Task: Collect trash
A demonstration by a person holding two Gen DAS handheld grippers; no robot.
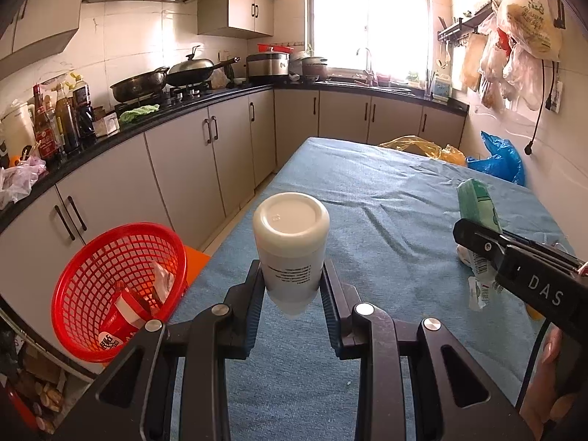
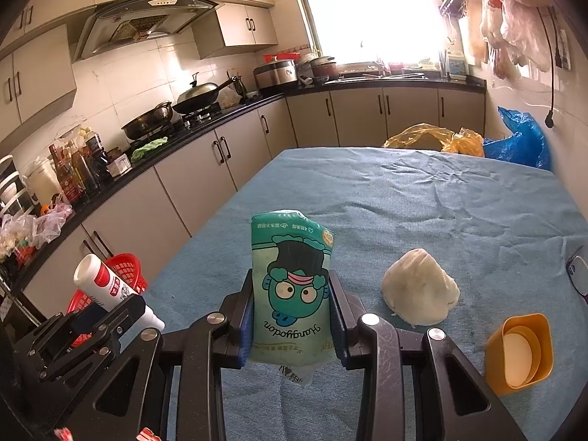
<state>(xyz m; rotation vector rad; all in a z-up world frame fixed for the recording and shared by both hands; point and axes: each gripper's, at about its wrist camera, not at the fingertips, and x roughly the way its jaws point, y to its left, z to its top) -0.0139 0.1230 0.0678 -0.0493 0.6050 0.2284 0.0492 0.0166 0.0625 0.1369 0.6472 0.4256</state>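
Left gripper (image 1: 292, 296) clamped on one white bottle (image 1: 290, 242), bottom forward, held above the blue-clothed table (image 1: 386, 191) beside one red basket (image 1: 110, 268). Right gripper (image 2: 292, 316) clamped on one green tissue pack (image 2: 290, 286). On the cloth nearby: one white crumpled wad (image 2: 419, 288), one orange cup (image 2: 522, 352).

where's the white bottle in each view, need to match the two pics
Left wrist view: white bottle at centre, bottom end toward the camera, clamped by the left gripper.
Right wrist view: same bottle at lower left, tilted, showing its red label.
Shared landmark: red basket off the table's left edge.
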